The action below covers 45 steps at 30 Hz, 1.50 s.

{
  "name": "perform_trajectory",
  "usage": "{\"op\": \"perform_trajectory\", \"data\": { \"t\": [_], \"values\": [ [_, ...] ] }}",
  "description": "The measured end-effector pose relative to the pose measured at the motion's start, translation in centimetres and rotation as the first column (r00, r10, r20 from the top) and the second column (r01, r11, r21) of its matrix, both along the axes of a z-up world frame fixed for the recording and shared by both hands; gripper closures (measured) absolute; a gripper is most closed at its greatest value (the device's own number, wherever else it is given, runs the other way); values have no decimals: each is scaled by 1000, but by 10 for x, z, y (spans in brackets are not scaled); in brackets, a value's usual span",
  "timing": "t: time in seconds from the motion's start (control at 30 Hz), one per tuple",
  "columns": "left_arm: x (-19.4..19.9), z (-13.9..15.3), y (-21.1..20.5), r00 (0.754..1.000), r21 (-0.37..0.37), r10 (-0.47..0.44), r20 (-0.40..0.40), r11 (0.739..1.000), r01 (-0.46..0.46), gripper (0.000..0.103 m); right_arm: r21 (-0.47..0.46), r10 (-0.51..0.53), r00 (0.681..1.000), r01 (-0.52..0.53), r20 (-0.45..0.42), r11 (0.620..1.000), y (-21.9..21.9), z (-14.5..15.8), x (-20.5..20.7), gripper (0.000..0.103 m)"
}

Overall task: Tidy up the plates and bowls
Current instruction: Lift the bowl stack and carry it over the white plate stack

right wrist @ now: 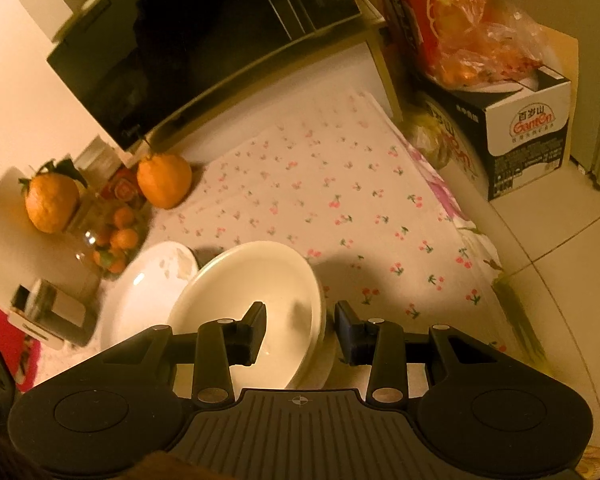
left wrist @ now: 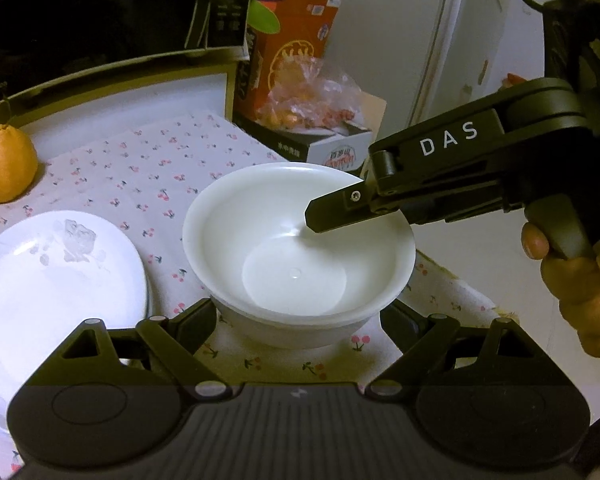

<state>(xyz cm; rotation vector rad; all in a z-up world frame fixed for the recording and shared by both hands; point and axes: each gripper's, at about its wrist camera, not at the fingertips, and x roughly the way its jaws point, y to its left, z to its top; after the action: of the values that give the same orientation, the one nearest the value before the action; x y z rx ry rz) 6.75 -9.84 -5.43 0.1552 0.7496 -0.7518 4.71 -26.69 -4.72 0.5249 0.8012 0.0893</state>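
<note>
A white bowl [left wrist: 298, 248] was seen standing on a cherry-print tablecloth [left wrist: 140, 176], nested in a second bowl of which only the lower wall showed. The left gripper [left wrist: 300, 320] was spread wide, its fingers placed on either side of the bowls' base; whether the pads pressed on the wall could not be told. The right gripper [right wrist: 300, 328] was held partly open, with the bowl's near rim straddled: one finger [right wrist: 256, 330] was placed inside the bowl and the other outside, and a gap was left between pads and rim, so nothing was clamped. In the left view, the tip of that gripper was seen over the bowl's inside, and a hand [left wrist: 580, 276] was wrapped around its handle. A stack of white plates [left wrist: 56, 280] was set just beside the bowls. An orange [left wrist: 6, 164] was set further back, near a microwave [right wrist: 188, 40].
</note>
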Motion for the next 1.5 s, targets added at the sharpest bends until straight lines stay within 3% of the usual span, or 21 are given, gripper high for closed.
{"op": "perform_trajectory", "data": {
  "t": [0.7, 1.1, 1.5],
  "values": [
    [15, 34, 58, 989, -34, 141, 42, 990, -140, 15, 96, 20, 996, -28, 88, 995, 56, 24, 33, 67],
    [37, 28, 93, 975, -34, 222, 25, 975, -221, 16, 128, 40, 996, -51, 86, 990, 94, 14, 57, 66],
    [41, 10, 108, 973, 59, 227, 45, 971, -230, 20, 150, 46, 994, -61, 98, 987, 117, 1, 72, 66]
  ]
}}
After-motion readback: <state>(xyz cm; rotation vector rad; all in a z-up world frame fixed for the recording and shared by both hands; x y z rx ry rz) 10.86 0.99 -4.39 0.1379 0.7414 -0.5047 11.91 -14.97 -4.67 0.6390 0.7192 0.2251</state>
